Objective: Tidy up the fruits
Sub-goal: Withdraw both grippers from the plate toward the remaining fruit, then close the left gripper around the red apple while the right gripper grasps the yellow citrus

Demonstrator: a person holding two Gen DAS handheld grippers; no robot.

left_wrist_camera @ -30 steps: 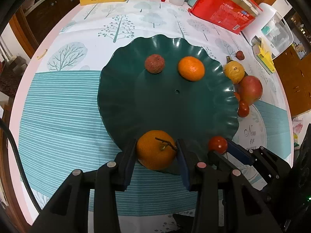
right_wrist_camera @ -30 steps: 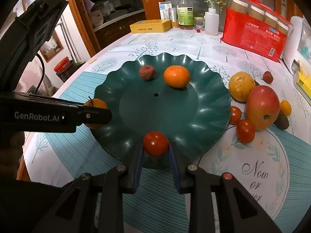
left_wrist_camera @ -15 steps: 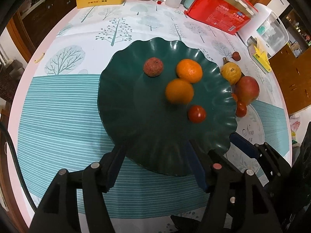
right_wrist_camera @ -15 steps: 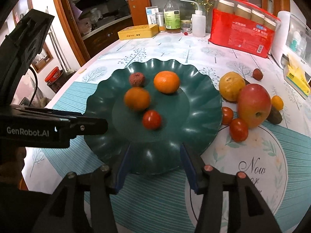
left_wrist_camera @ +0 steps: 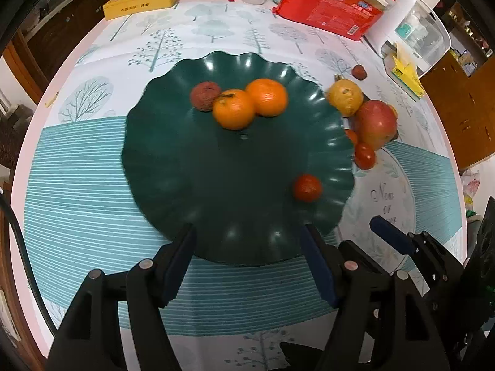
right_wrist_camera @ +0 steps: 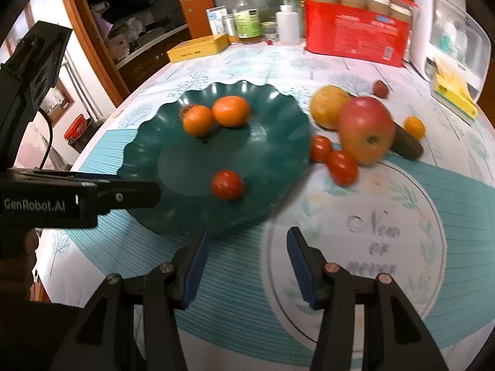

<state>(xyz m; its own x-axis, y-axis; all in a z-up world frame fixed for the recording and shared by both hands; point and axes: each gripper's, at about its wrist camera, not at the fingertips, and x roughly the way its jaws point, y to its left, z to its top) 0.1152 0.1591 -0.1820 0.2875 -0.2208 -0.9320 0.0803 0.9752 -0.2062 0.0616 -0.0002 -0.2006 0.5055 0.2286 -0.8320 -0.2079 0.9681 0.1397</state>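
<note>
A dark green scalloped plate (left_wrist_camera: 185, 170) (right_wrist_camera: 185, 160) holds two tangerines (left_wrist_camera: 234, 109) (left_wrist_camera: 267, 97), a brown lychee (left_wrist_camera: 204, 95) and a red tomato (left_wrist_camera: 307, 188) (right_wrist_camera: 227, 185). My left gripper (left_wrist_camera: 247, 232) hangs over the plate's near rim. Its jaws are opening, with nothing between them. My right gripper (right_wrist_camera: 247, 235) stands open and empty over the cloth, just past the plate's near right rim. On the cloth right of the plate lie an apple (right_wrist_camera: 365, 130), a yellow fruit (right_wrist_camera: 328, 108), two tomatoes (right_wrist_camera: 320, 147) (right_wrist_camera: 342, 167), a small orange fruit (right_wrist_camera: 414, 127) and another lychee (right_wrist_camera: 380, 88).
A red carton (left_wrist_camera: 334, 9), a yellow tin (left_wrist_camera: 140, 0), several bottles (right_wrist_camera: 247, 21) and a white appliance (left_wrist_camera: 414, 34) line the table's far side. A dark oblong fruit (right_wrist_camera: 406, 145) lies behind the apple. The round table's edge curves close on the left.
Both grippers let go and opened. The tangerine rolled back against the other tangerine and the lychee. The tomato rolled further onto the plate. Both grippers drew back from the plate, the right one shifting right.
</note>
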